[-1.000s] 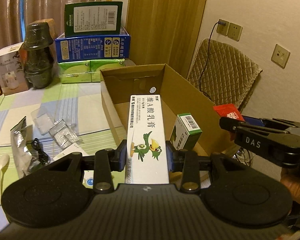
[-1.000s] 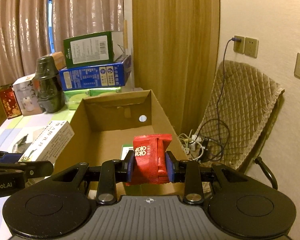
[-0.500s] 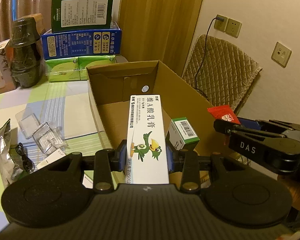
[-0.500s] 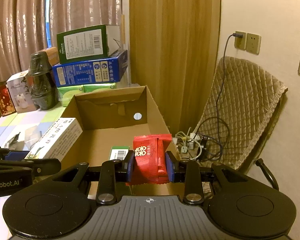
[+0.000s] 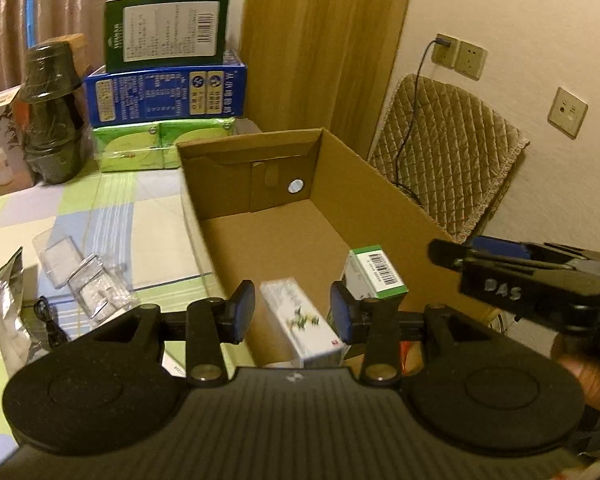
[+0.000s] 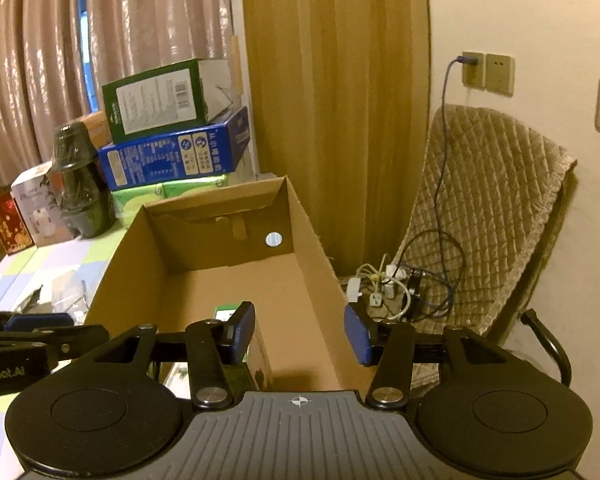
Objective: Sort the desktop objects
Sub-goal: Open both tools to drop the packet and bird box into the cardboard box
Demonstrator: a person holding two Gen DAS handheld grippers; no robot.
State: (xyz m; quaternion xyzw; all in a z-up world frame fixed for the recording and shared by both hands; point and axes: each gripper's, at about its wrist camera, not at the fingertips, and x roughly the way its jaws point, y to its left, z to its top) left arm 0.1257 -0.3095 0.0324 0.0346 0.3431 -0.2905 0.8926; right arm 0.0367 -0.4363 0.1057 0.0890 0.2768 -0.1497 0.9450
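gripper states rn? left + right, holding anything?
Left gripper: open, holding nothing; the white ointment box is loose in the cardboard box.
Right gripper: fingers just opened, nothing between them.

Carton (image 6: 312, 240) rear free; boxes (image 5: 300, 320) nr front

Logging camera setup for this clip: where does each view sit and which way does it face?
Left wrist: on the left hand-held gripper, looking forward and down into the carton; right hand-held gripper and a hand show.
Right wrist: on the right hand-held gripper, facing the carton and chair; left hand-held gripper shows.
Shared: carton, stacked boxes, chair.
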